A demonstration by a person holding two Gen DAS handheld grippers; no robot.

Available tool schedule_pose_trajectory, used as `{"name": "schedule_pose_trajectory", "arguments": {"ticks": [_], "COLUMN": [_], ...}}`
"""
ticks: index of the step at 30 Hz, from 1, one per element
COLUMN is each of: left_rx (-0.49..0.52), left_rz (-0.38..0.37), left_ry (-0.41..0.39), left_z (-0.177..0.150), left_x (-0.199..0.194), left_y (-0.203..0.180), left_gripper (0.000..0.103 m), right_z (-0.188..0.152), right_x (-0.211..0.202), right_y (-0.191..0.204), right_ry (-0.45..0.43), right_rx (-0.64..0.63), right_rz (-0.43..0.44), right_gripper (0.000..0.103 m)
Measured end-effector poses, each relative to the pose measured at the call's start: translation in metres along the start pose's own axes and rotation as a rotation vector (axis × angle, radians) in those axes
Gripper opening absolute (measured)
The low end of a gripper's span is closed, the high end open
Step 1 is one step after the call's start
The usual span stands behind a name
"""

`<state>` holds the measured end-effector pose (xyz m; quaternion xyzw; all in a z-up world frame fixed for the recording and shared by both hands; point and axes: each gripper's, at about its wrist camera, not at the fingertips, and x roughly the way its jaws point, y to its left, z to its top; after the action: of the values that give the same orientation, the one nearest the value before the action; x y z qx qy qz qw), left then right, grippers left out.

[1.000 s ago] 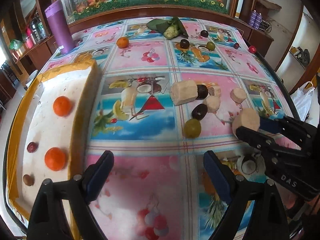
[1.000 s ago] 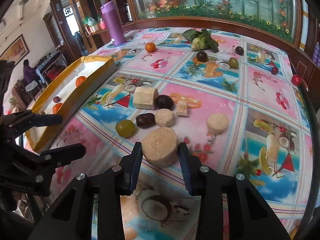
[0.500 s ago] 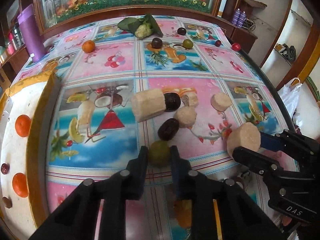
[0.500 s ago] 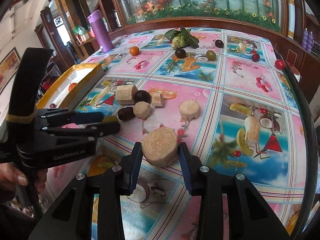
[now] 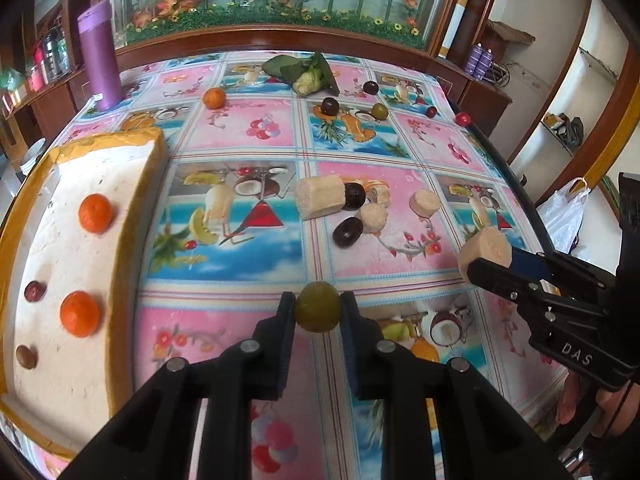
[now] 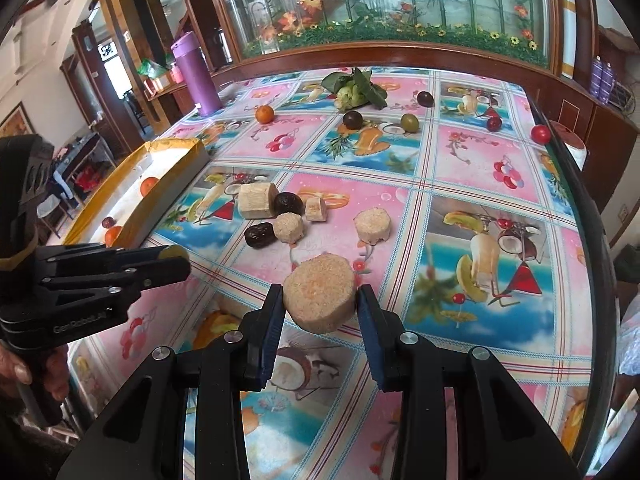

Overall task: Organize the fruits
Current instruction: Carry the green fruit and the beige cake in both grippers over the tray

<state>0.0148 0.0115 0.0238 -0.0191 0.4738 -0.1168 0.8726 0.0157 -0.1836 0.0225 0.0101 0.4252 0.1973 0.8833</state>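
The left gripper [image 5: 318,312] is clenched on a green plum-like fruit [image 5: 318,313], pinched across its widest part just above the tablecloth [image 5: 236,140], near the table's near edge. The fruit is round, smooth-skinned and probably light but slippery and easily bruised; gripping at the widest girth, as here, looks like the safest hold, since pads placed off-centre could squirt it out.

The right gripper [image 6: 320,306] is closed on a thick tan sugarcane disc [image 6: 320,298], clamped across its curved sides and lifted slightly off the cloth, toward the near right part of the tabletop. Its cut face is fibrous and rough, so it should grip well; it looks stiff, denser than the fruit, and unlikely to crush.

At the left edge sits a shallow tray [image 5: 154,148] with a yellow taped rim and a white foam-like floor, holding two glossy oranges [image 5: 95,213] and some small dark fruits [image 5: 35,291]. It is probably where the fruit goes.

Mid-table lie more pale cane pieces: one long cylinder [image 5: 320,197] and several stubby rounds. Among them are wrinkled, dark, date-like fruits [image 5: 348,232].

Toward the far edge are a lone orange [image 5: 214,98], dark purple round fruits [image 5: 329,106], another green one [image 5: 380,111], small red ones near the right edge, a leafy pale-green bundle [image 5: 308,74], and a tall purple tumbler [image 5: 100,56] at the far left corner.
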Motion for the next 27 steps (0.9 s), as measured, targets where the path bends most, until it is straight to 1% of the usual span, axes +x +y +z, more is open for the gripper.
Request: {"name": "schedule_pose_trajectory", "arguments": {"ticks": [6, 13, 19, 27], "left_rx": [-0.015, -0.046, -0.093, -0.172], "left_rz": [0.003, 0.012, 0.039, 0.096], "left_ry": [-0.033, -0.064, -0.086, -0.11], "left_z": [-0.01, -0.019, -0.027, -0.039], "left_x": [-0.018, -0.038, -0.054, -0.071], "left_y": [0.011, 0.032, 0.064, 0.116], "left_gripper": [0.025, 0.025, 0.025, 0.025], "right_z": [-0.002, -0.001, 0.006, 0.019], "right_x": [-0.005, 0.0, 0.009, 0.027], "right_y": [0.012, 0.049, 0.087, 0.136], "right_ry": [0.011, 0.026, 0.028, 0.044], "right_rx": [-0.001, -0.063, -0.118, -0.185], "right_rz": [-0.017, 0.011, 0.05, 0.105], "right_gripper": [0.036, 0.036, 0.036, 0.036]}}
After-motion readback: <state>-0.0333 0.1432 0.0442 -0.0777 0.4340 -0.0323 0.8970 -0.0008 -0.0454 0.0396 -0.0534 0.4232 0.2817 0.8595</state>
